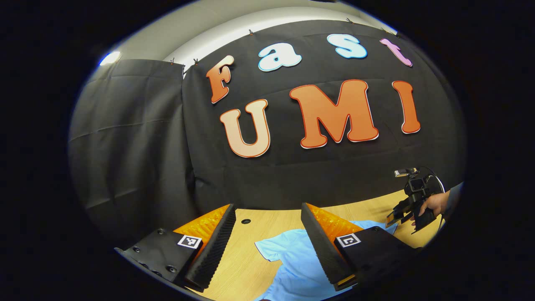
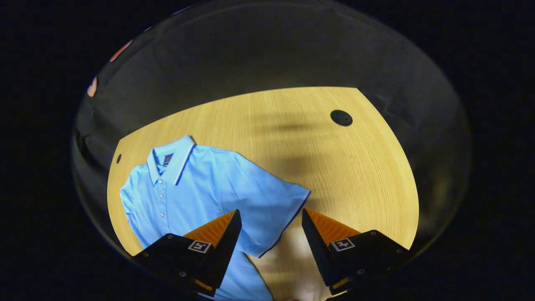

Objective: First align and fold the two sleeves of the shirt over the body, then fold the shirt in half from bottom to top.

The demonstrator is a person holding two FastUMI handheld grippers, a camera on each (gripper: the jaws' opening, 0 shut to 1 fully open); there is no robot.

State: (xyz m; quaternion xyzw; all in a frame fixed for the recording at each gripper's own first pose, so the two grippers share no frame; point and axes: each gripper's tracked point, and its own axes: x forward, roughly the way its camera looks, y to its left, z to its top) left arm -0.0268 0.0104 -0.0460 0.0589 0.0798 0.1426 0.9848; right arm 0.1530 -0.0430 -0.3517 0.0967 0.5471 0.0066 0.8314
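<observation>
A: What was the shirt [image 2: 200, 188] like?

B: Light blue, a smooth polo with short sleeves, a darker thin stripe at the collar edge and sleeve hems, and a row of small buttons down the placket. It lay flat on the table [image 2: 355, 175], front up.

A: And the table?

B: Pale wood with fine straight grain, a curved far edge, and a round dark hole [image 2: 341, 118] well away from the shirt, past the sleeve [image 2: 276, 209].

A: Which way did the shirt point?

B: In the right gripper view its long axis ran from the collar [image 2: 171, 161], at the far end, down to the hem near the camera, leaning slightly. One sleeve spread out sideways from the body toward the hole's side.

A: The tongs?

B: The right gripper [image 2: 271, 225] had its fingers wide apart above that sleeve's hem, holding nothing. The left gripper [image 1: 267, 225] was likewise spread, over the other sleeve [image 1: 276, 248], with nothing between its ridged pads [image 1: 211, 255].

A: Anything else?

B: In the left gripper view, a hand [image 1: 434, 204] held the other gripper beyond the shirt.
</observation>
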